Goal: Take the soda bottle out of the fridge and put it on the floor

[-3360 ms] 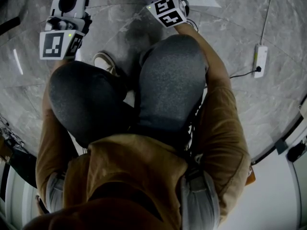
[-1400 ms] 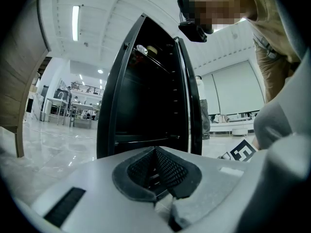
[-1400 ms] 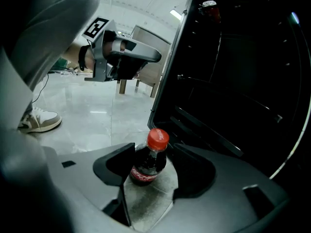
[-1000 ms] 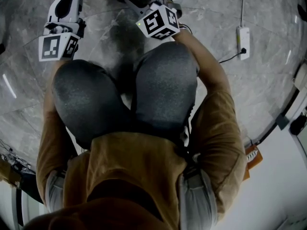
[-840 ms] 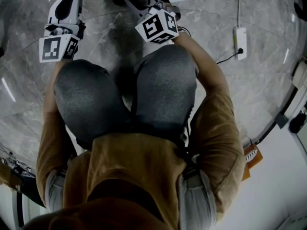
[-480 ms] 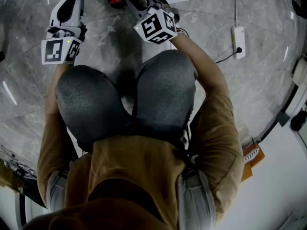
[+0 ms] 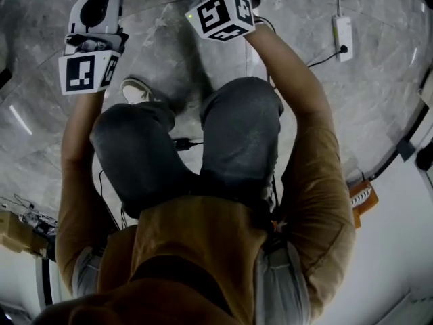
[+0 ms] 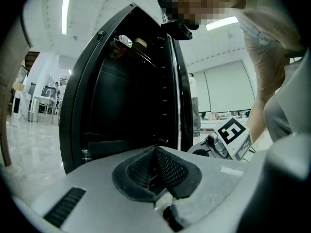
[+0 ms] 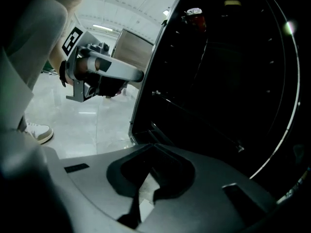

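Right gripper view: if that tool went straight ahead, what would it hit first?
Most likely the open fridge: the shut, empty right tool points into its dark inside, toward a lower shelf rail. Depth is unclear. The soda bottle sits far higher.

Fridge (image 8: 126, 106) open ahead — dark interior unobstructed, floor (image 9: 87, 123) bare alongside

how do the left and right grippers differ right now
On the left gripper the cube shows one marker face in the head view; on the right gripper the cube is turned, showing two. The left gripper sees the fridge as a tall narrow opening; for the right gripper it fills half the view. Both are shut, empty, facing the fridge.
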`<state>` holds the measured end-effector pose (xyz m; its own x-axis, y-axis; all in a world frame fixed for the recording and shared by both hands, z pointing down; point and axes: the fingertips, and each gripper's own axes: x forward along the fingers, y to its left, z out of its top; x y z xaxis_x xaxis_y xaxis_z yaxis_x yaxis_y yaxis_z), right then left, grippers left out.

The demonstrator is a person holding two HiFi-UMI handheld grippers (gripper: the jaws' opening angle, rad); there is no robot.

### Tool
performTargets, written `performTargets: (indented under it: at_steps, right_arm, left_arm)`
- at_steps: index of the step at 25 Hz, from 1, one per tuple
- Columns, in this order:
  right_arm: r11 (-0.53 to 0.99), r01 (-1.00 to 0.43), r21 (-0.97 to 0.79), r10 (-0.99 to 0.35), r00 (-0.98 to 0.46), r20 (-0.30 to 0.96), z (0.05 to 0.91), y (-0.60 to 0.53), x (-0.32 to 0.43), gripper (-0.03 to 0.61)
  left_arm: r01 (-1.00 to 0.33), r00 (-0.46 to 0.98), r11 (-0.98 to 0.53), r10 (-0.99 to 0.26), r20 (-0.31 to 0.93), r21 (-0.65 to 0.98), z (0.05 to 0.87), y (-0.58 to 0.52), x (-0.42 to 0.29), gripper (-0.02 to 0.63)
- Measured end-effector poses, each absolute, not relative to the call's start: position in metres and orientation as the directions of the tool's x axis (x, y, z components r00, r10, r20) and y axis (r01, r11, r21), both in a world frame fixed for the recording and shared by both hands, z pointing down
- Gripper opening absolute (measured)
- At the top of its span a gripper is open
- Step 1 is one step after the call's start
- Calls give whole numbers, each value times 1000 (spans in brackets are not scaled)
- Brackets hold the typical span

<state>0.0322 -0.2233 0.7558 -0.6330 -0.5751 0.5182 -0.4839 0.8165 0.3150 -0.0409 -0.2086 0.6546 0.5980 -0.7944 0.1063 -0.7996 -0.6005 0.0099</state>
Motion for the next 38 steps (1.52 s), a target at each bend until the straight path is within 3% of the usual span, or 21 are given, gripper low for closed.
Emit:
performTargets:
  at_steps: [12, 22, 38]
  right_arm:
    - [804, -542, 246, -583, -632, 511, 656, -218, 38, 0]
    - [807, -535, 251, -577, -620, 531, 529, -195, 35, 0]
    - [832, -517, 201, -524, -612, 592, 482, -145, 28, 0]
  left_arm:
    - [-791, 609, -609, -778, 157, 51, 577, -192, -41, 2]
    - [-790, 609, -610, -771, 185, 56, 451, -162, -40, 2]
    - [-818, 570, -572, -792, 218, 61, 390, -135, -56, 2]
